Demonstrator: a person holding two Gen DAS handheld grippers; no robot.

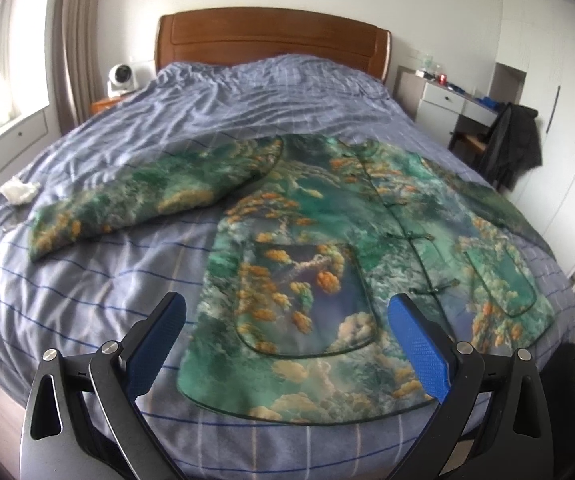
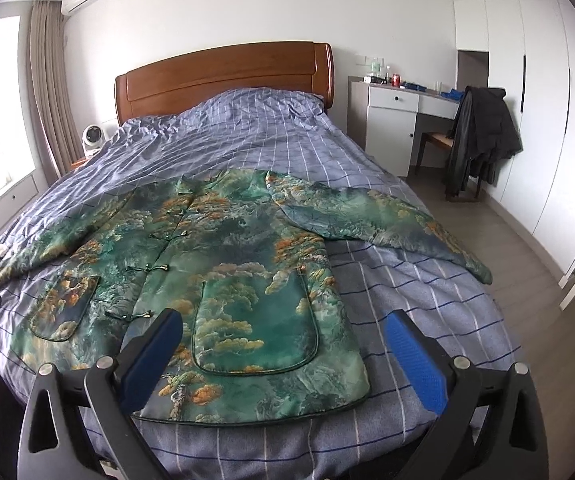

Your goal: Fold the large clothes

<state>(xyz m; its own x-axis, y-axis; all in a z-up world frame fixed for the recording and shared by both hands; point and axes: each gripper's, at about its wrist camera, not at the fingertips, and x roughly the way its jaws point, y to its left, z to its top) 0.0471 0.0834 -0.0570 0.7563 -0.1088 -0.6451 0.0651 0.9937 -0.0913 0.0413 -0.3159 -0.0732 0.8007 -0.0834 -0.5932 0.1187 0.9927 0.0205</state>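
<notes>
A green padded jacket with an orange and cloud print (image 1: pixel 327 240) lies flat, front up, on the bed, sleeves spread to both sides; it also shows in the right wrist view (image 2: pixel 227 280). It has frog buttons down the middle and two patch pockets. My left gripper (image 1: pixel 287 312) is open and empty, held above the jacket's hem on its left half. My right gripper (image 2: pixel 283 332) is open and empty, above the hem on the right half. The left sleeve (image 1: pixel 135 200) and the right sleeve (image 2: pixel 375 216) lie stretched out.
The bed has a blue checked cover (image 1: pixel 87 300) and a wooden headboard (image 2: pixel 223 76). A crumpled white tissue (image 1: pixel 19 190) lies at the bed's left edge. A white desk (image 2: pixel 391 116) and a chair with a dark coat (image 2: pixel 479 136) stand at the right.
</notes>
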